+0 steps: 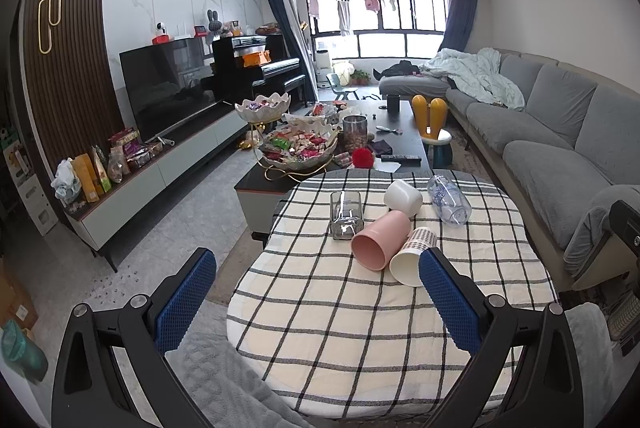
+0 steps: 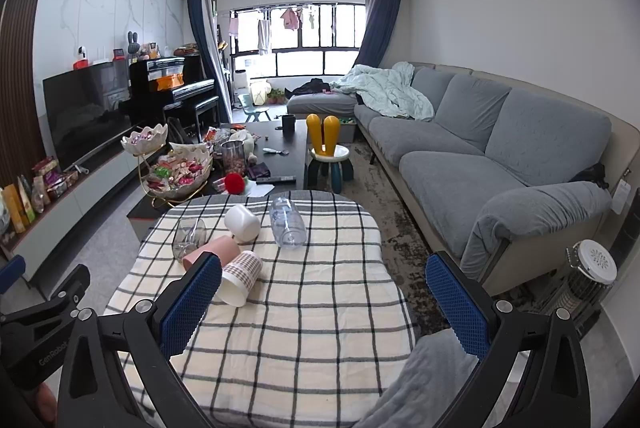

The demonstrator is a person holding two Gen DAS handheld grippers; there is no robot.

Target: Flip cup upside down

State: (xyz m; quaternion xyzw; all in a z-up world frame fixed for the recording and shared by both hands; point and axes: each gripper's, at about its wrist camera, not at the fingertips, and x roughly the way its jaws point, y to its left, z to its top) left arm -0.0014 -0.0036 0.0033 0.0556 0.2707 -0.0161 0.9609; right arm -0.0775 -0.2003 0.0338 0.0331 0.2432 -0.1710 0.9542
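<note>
Several cups lie on their sides on the checked tablecloth (image 1: 340, 328): a pink cup (image 1: 380, 239), a checked paper cup (image 1: 412, 256), a white cup (image 1: 403, 197), a clear square glass (image 1: 345, 215) and a clear plastic cup (image 1: 449, 201). My left gripper (image 1: 316, 292) is open and empty, held above the near part of the table, short of the cups. In the right wrist view the pink cup (image 2: 212, 248), paper cup (image 2: 240, 278), white cup (image 2: 241, 222), glass (image 2: 189, 238) and plastic cup (image 2: 287, 222) lie ahead to the left. My right gripper (image 2: 324, 296) is open and empty.
A dark coffee table (image 1: 404, 132) with snack bowls (image 1: 298, 148) stands beyond the table. A grey sofa (image 2: 500, 156) runs along the right. A TV (image 1: 168, 80) on a low cabinet is on the left. A heater (image 2: 588, 280) stands at the far right. A grey blanket (image 2: 424, 380) lies at the near table edge.
</note>
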